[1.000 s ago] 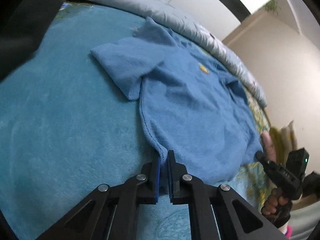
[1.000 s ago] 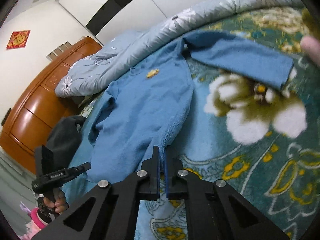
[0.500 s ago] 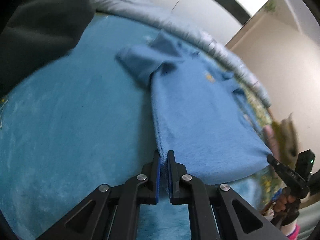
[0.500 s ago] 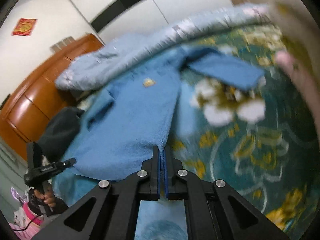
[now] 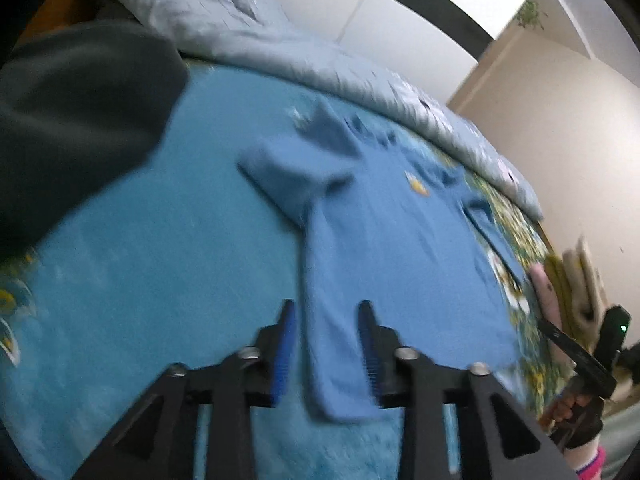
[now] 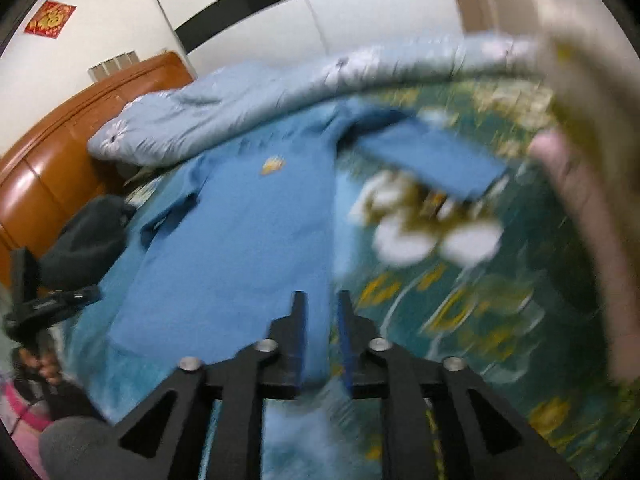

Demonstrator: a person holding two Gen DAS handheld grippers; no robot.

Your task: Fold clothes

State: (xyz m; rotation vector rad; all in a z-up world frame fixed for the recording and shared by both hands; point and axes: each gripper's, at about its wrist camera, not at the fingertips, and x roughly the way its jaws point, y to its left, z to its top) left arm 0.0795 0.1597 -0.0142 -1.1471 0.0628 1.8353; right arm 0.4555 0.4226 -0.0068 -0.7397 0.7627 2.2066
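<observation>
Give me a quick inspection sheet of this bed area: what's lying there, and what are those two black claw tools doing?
Surface: teal plush blanket with floral print, covering a bed.
Job's things: blue fleece long-sleeved top spread flat, yellow chest emblem up, sleeves out.
Clutter: dark grey garment; rolled pale blue-grey floral quilt along the far side.
Grippers: left hand-held gripper opening, hem corner between its jaws, pads clear; right hand-held gripper likewise opening astride the other hem corner.
Cables: nothing seen.
Surroundings: brown wooden headboard, white wall, red wall ornament.
</observation>
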